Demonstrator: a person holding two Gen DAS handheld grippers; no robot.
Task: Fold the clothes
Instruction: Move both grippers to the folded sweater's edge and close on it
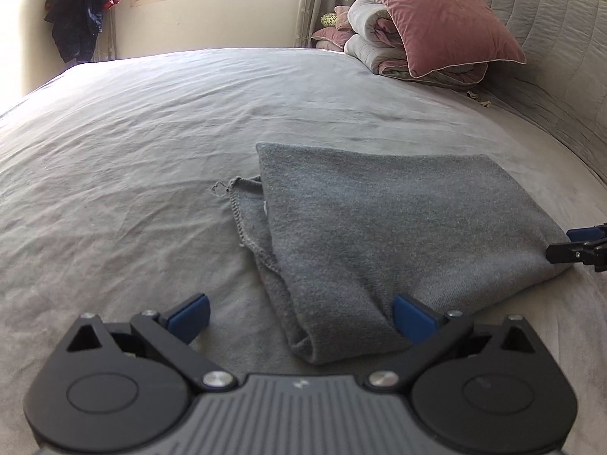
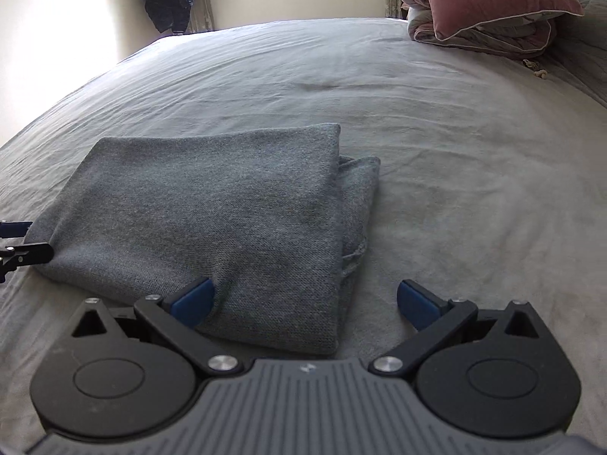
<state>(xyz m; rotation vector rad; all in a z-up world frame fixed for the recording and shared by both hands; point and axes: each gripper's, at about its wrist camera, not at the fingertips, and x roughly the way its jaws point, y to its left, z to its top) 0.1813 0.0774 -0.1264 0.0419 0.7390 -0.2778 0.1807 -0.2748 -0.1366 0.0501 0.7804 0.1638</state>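
Grey knit garment (image 1: 379,235), folded into a thick rectangle, lies flat on the bed sheet (image 1: 132,151) straight ahead of both my tongs. My left gripper (image 1: 301,316) is spread wide: its right blue pad (image 1: 411,316) touches the near left corner of the fold, while the left pad sits over bare sheet, so nothing is pinched. Just beyond that pad a stitched hem (image 1: 242,223) with a loose thread pokes out from under the top layer. My right gripper (image 2: 303,301) is spread wide too; its left blue pad (image 2: 193,301) presses against the near edge of the garment (image 2: 212,204), and its right pad hangs over the sheet beside the bundle's right side, where lower layers stick out a little. Each tong's tip shows at the edge of the other's view, at opposite near corners of the fold. Far ahead to the right, a pink pillow (image 1: 440,15) leans on a rolled duvet (image 1: 371,34). Dark clothing (image 1: 83,3) hangs by the window, far ahead to the left.
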